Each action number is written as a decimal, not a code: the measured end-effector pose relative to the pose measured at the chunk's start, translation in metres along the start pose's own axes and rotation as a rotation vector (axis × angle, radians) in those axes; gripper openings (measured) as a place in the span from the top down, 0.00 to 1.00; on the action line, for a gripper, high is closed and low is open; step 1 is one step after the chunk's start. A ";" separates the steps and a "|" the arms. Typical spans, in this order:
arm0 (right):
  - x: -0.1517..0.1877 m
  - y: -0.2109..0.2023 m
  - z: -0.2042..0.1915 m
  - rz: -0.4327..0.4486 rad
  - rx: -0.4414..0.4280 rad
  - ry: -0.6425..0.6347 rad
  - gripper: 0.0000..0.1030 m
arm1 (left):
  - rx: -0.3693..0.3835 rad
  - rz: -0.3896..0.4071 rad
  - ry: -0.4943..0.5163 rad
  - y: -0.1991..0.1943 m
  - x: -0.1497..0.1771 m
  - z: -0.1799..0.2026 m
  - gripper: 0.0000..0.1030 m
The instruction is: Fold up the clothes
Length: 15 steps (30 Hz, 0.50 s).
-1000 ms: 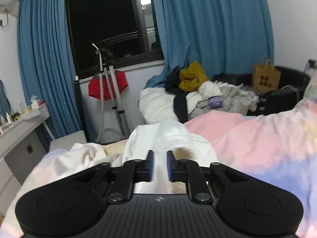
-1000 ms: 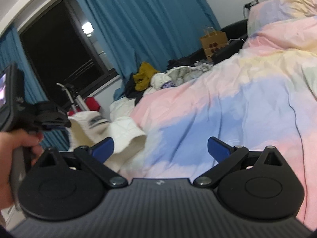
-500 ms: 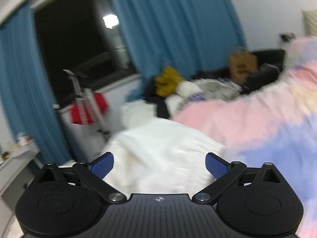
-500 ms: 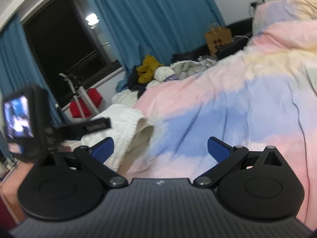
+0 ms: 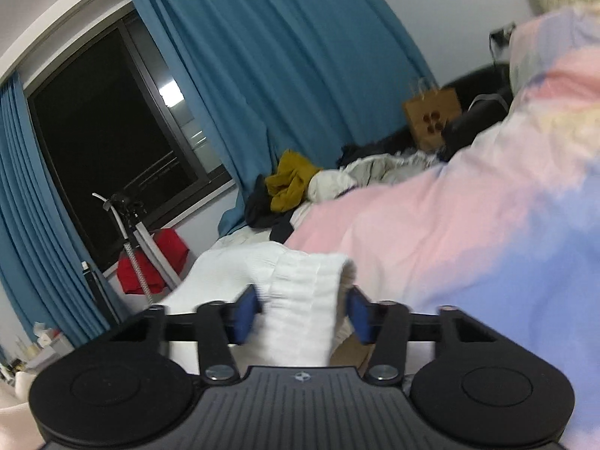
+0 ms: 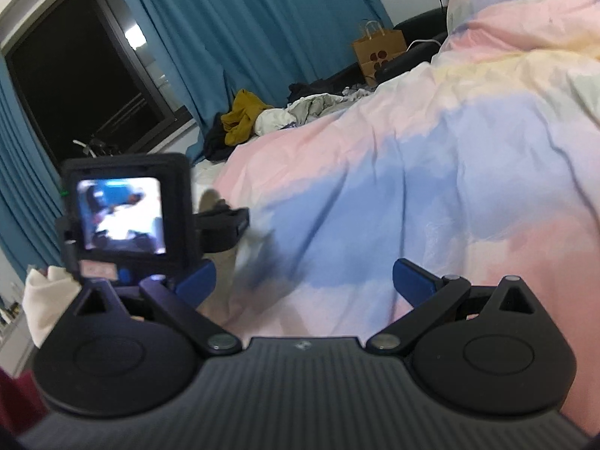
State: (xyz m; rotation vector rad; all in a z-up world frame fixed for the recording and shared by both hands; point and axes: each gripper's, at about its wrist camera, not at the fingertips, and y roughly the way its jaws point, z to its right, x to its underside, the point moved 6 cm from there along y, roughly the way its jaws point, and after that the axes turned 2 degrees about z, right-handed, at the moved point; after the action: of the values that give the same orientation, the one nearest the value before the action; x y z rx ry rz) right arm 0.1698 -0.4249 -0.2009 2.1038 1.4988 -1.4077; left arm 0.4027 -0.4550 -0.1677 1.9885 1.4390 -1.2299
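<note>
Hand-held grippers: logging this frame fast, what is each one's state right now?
Left hand-held gripper: partly closed around the white garment; firm pinch cannot be told.
Right hand-held gripper: open, holding nothing.

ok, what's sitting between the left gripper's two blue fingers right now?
A thick fold of the white ribbed garment fills the gap of the left gripper, fingers on either side. The left wrist view shows it.

No legible text, numbers or brand names. The brown paper bag point(image 5: 432, 117) at the far right carries a dark dot motif only. Each gripper body bears a small emblem, too small to read.
</note>
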 end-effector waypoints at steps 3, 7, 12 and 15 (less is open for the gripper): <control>-0.005 -0.004 -0.003 0.024 -0.038 0.023 0.03 | -0.026 0.048 -0.049 -0.028 -0.014 -0.023 0.69; -0.015 -0.022 -0.009 0.076 -0.097 0.033 0.04 | -0.071 0.070 -0.220 -0.084 -0.037 -0.086 0.83; -0.026 -0.045 -0.024 0.115 -0.198 0.021 0.04 | -0.115 0.157 -0.342 -0.180 -0.064 -0.171 0.83; -0.030 -0.059 -0.036 0.106 -0.282 0.014 0.04 | -0.138 0.194 -0.434 -0.248 -0.066 -0.224 0.83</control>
State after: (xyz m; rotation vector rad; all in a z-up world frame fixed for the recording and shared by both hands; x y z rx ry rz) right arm 0.1414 -0.3939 -0.1382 1.9897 1.4693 -1.0766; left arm 0.2675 -0.2301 0.0502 1.5999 1.0612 -1.3322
